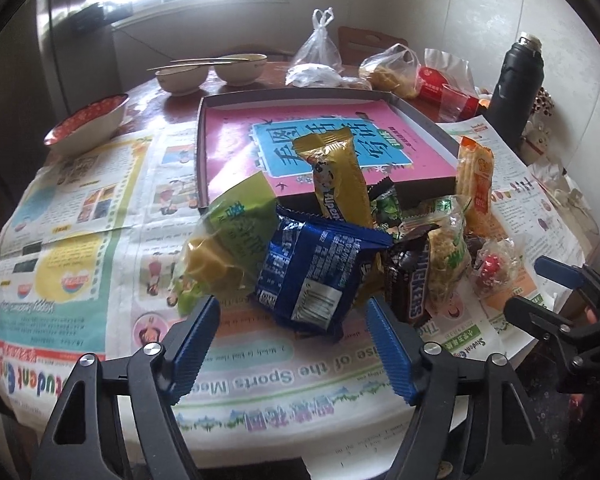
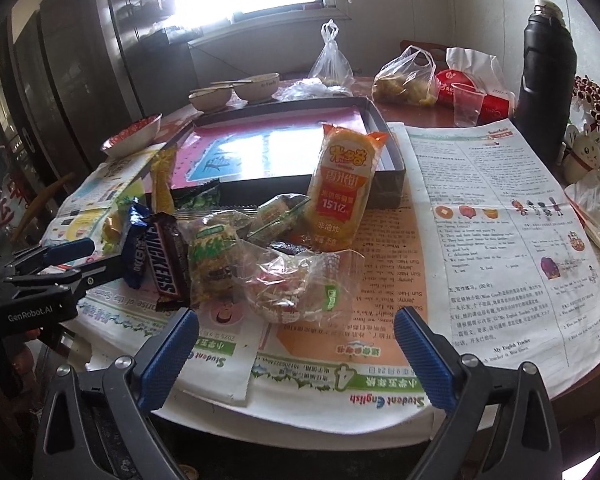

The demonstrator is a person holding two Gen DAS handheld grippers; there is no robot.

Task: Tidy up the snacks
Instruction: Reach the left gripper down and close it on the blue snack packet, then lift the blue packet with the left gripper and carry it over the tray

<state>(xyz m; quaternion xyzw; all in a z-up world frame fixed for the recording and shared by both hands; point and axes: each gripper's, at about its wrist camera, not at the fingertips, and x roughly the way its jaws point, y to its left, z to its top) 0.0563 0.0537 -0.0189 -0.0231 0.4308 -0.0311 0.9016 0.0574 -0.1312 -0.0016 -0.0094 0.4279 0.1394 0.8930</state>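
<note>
We see the snack pile on the newspaper-covered table [image 2: 500, 208], near its front edge, against the box's [image 1: 428, 120] front wall. The blue packet [image 1: 312, 272] lies at the pile's front, beside the Snickers bar [image 1: 410, 280]. Our left gripper [image 1: 292, 320] stands partly open around the blue packet's near end, pads apart from it. Our right gripper [image 2: 296, 334] gapes wide before a clear-wrapped snack [image 2: 300, 284], holding nothing.

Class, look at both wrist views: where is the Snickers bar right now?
The Snickers bar lies in the snack pile on the newspaper, in front of the box. In the right wrist view it sits left of centre, beside the blue packet.
</note>
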